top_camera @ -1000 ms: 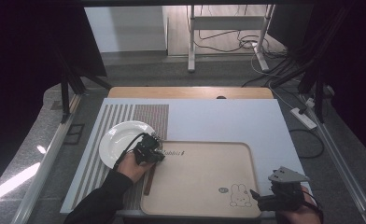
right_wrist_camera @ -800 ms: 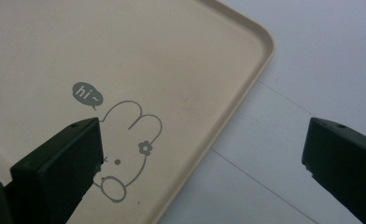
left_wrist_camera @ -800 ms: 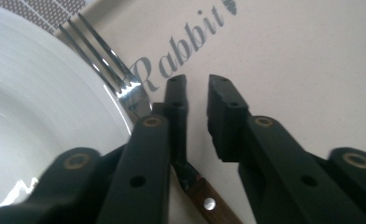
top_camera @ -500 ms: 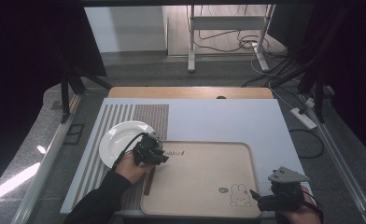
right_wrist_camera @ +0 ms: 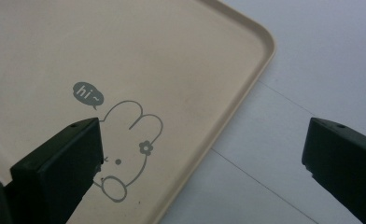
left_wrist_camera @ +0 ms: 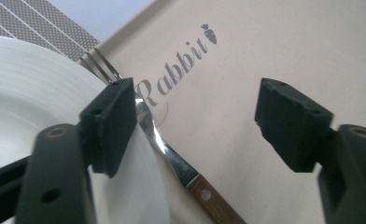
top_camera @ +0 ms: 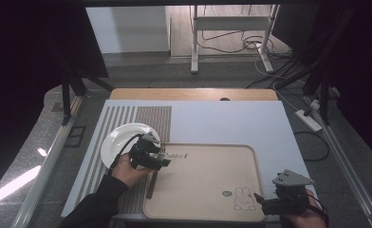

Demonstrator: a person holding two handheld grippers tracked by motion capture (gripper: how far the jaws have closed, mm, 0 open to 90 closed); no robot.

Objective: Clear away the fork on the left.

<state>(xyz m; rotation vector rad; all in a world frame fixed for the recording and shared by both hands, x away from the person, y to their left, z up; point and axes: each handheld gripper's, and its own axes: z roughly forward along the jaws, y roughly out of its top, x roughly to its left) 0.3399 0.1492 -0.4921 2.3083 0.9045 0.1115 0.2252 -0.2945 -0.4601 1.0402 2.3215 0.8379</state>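
A fork with a brown wooden handle lies along the left edge of the beige tray, its tines near the word "Rabbit". My left gripper hovers over the fork's neck, beside the white plate. In the left gripper view the fork runs under the left jaw between the plate and the tray. The left gripper has just been opening, and its pads stand clear of the fork. My right gripper is open over the tray's near right corner, by the rabbit drawing.
The plate rests on a striped placemat at the left of a white tabletop. A wooden strip borders the far edge. Beyond it are a metal stand and cables on the floor.
The left gripper's jaws stand wider apart than before, and the hand has shifted only slightly. The fork's handle lies in the same place. The right hand has not moved.
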